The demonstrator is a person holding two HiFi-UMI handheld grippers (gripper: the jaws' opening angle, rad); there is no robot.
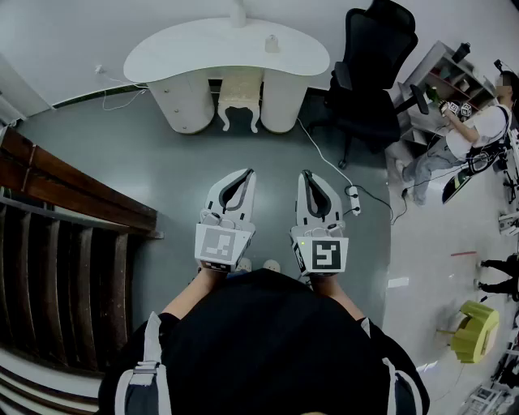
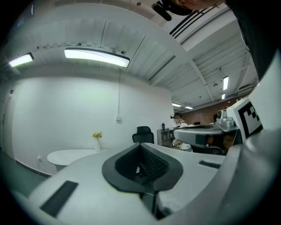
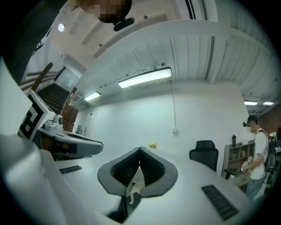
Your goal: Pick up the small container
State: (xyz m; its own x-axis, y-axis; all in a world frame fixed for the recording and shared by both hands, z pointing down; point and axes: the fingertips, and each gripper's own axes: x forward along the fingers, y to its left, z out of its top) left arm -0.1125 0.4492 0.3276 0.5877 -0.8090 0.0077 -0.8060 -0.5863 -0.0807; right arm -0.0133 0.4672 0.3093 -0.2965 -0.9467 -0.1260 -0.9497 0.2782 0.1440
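A small pale container (image 1: 272, 44) stands on the white curved desk (image 1: 186, 50) at the far side of the room. Both grippers are held level side by side over the grey floor, well short of the desk and pointing toward it. My left gripper (image 1: 247, 173) has its jaws together with nothing between them, and its tips (image 2: 141, 145) meet in its own view. My right gripper (image 1: 306, 174) is shut and empty too, its tips (image 3: 140, 150) touching. The container does not show in either gripper view.
A vase (image 1: 238, 12) stands at the desk's back, its yellow flowers (image 2: 97, 135) showing. A small white stool (image 1: 241, 101) sits under the desk. A black office chair (image 1: 373, 57) and a power strip (image 1: 353, 199) are right. Wooden stairs (image 1: 57, 243) run left. A person (image 1: 474, 130) is at shelves, far right.
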